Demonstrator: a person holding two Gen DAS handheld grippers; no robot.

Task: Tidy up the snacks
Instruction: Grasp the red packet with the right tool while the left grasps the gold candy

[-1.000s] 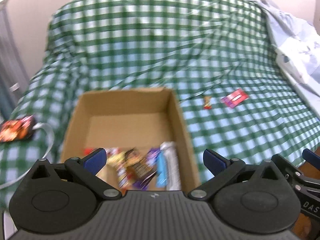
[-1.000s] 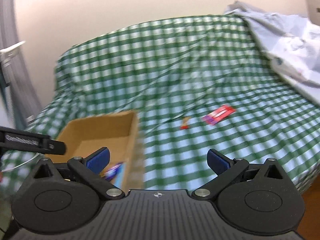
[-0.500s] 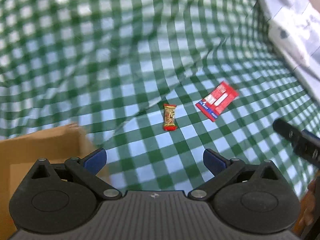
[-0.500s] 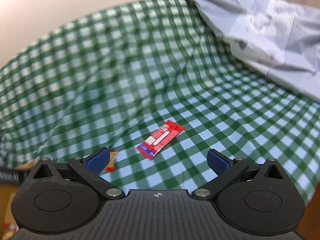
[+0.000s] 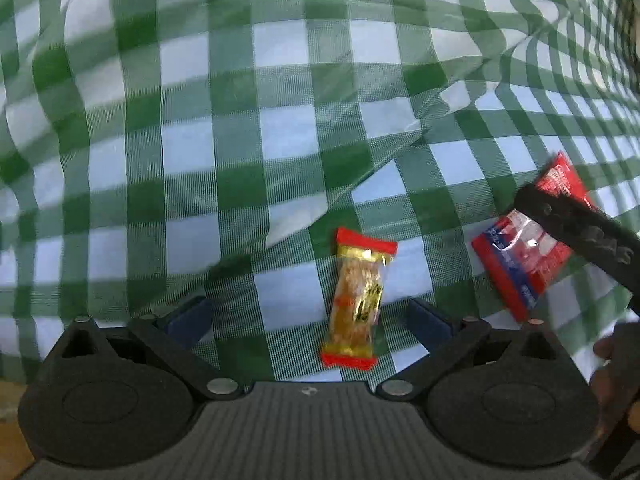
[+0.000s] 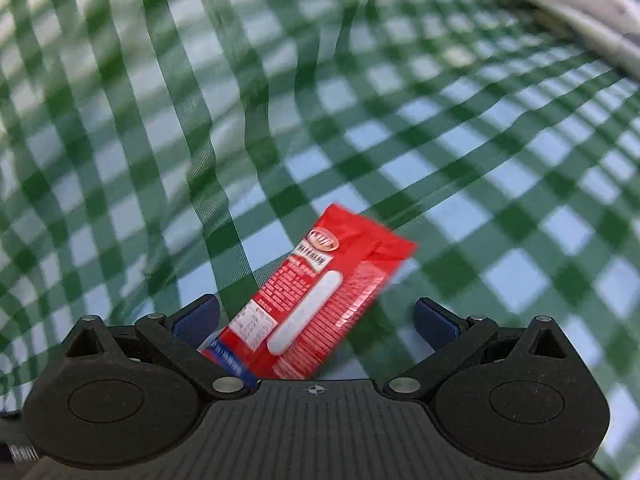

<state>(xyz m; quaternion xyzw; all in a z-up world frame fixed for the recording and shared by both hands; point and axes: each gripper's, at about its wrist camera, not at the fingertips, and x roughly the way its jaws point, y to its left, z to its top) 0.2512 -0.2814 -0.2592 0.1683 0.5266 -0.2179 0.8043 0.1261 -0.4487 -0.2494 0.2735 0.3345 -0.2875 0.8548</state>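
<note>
A small gold snack bar with red ends (image 5: 358, 298) lies on the green checked cloth (image 5: 280, 120). My left gripper (image 5: 310, 320) is open and low over the cloth, with the bar between its fingers, nearer the right one. A red snack packet with a blue end (image 6: 310, 306) lies flat between the fingers of my open right gripper (image 6: 316, 318). The packet also shows in the left wrist view (image 5: 524, 258), partly hidden behind a black finger (image 5: 576, 232) of the right gripper.
The checked cloth (image 6: 360, 100) is wrinkled, with folds running behind both snacks. A pale bedding roll (image 6: 580, 4) lies at the far right. A sliver of cardboard (image 5: 10, 416) shows at the lower left edge of the left wrist view.
Both grippers moved forward and down from the cardboard box to the two snacks on the cloth. Each snack now lies between open fingers. The box has left both views.
</note>
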